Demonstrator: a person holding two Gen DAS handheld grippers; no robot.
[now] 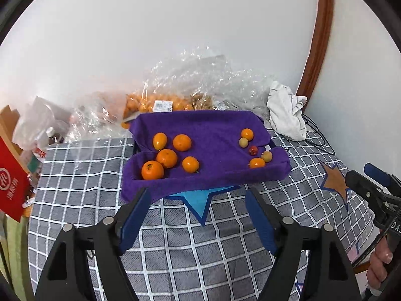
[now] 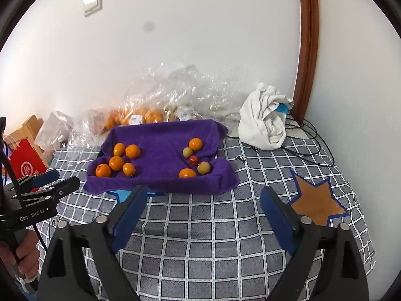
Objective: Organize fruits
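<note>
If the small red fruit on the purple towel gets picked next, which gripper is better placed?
Right gripper, probably. The red fruit lies in the towel's right-hand group, nearly straight ahead of its open jaws; the left gripper faces the orange cluster.

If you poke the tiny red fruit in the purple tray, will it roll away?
Probably a little: the red fruit looks round and smooth. The soft purple towel and pale green fruits beside it would likely stop it.

The label (image 1: 163,106) on the bagged fruit is too small to read; the red bag (image 1: 11,183) is cut off at the frame's left edge.
</note>
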